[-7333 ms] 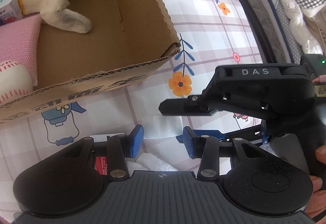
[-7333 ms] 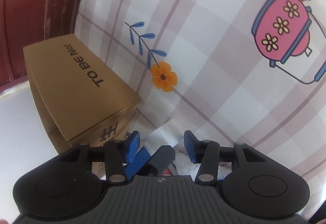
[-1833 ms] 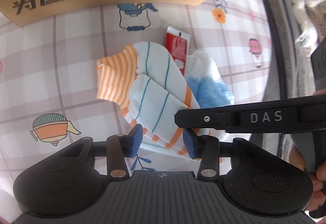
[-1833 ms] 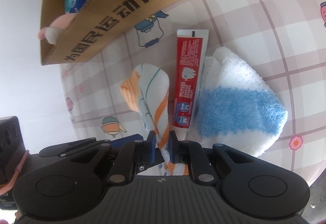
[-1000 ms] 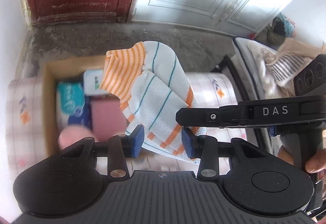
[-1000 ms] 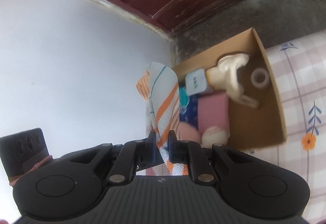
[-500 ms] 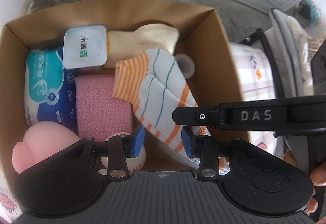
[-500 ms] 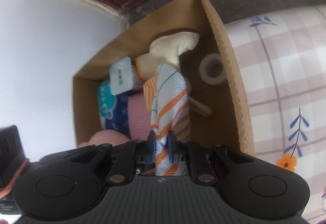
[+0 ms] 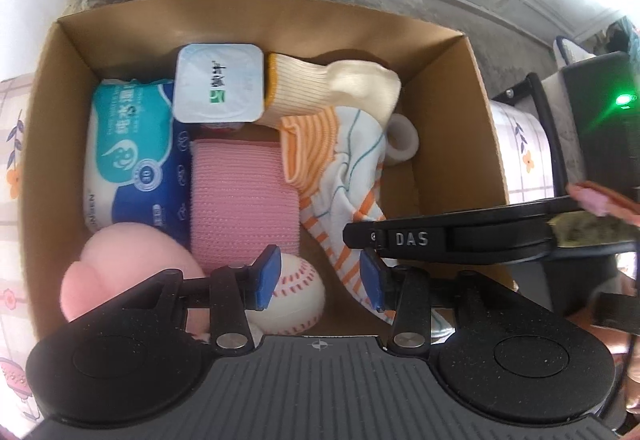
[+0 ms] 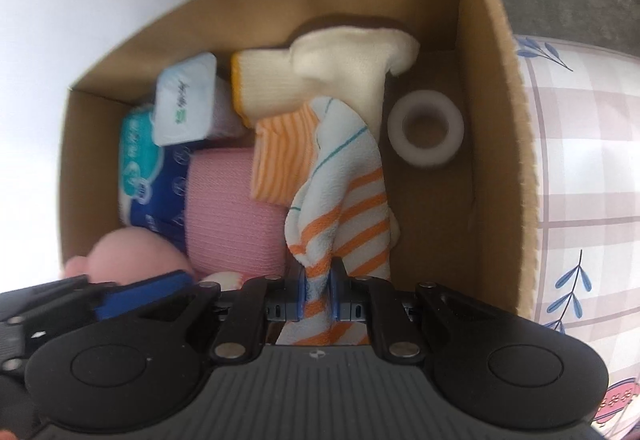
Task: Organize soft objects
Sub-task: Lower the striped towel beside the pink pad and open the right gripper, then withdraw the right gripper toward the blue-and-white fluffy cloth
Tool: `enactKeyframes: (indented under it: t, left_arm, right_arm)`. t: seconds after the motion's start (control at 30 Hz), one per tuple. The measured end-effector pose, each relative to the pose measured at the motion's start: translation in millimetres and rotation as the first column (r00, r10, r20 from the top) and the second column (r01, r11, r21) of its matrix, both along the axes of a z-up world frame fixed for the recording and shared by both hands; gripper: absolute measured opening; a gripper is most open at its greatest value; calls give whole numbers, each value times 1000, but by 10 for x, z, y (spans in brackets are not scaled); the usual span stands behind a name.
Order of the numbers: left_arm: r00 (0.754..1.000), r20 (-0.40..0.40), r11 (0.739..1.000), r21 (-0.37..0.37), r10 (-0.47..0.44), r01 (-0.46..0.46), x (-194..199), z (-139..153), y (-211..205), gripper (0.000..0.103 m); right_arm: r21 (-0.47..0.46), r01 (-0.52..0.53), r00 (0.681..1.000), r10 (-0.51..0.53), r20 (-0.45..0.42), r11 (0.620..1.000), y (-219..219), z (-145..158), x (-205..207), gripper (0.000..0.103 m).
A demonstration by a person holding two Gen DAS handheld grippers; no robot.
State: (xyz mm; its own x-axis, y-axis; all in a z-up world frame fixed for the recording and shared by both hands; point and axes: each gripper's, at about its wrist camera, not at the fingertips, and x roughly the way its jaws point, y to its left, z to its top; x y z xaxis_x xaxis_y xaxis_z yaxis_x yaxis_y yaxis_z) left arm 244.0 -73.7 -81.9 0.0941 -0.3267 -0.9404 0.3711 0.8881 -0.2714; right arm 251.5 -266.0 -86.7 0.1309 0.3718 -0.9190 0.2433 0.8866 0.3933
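Two grippers hang over the open brown cardboard box [image 9: 448, 87]. The right gripper [image 10: 318, 290] has its blue fingers [image 10: 301, 290] pinching the white towel with orange and teal stripes [image 10: 340, 199], whose free end droops onto the things packed inside. The left gripper [image 9: 318, 276] is spread, holding nothing, just above a white baseball with red stitching [image 9: 296, 300].

The box's left half is crowded: a blue-and-teal tissue pack [image 9: 132, 147], a white square foil-lidded cup [image 9: 218, 83], a cream knit sock with a yellow cuff [image 9: 336, 87], a pink knitted cloth [image 9: 240, 195] and a pink plush lump [image 9: 120, 272] (its shape is unclear). A white tape roll [image 10: 426, 127] sits near the right wall, with bare cardboard floor [image 10: 432, 224] below it. Outside the right wall lies a checked, flower-printed surface [image 10: 580, 159].
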Motion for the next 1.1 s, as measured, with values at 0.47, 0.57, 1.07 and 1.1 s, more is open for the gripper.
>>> enactKeyframes:
  t: [0.47,0.57,1.07,1.1]
  left_arm:
    - [999,48,1000,2,19,-19,9,142,105,59]
    - [998,66,1000,-19,21,-20,-36,220,119,61]
    - [994,108,995,-91,-31,41,-522,551,217,62]
    - [995,94,995,-94,-38,47,-574,535,227,62]
  right_arm:
    - [-25,29,998,-31,-52,999,155,-312,95,21]
    - [35,93,995,-92,-31,995,20,-185,30,41]
    - [440,316,877,-436,203,840,-806,869,-1165,59]
    - [464,318,872,-447,200,827,-847,923,-1318,60]
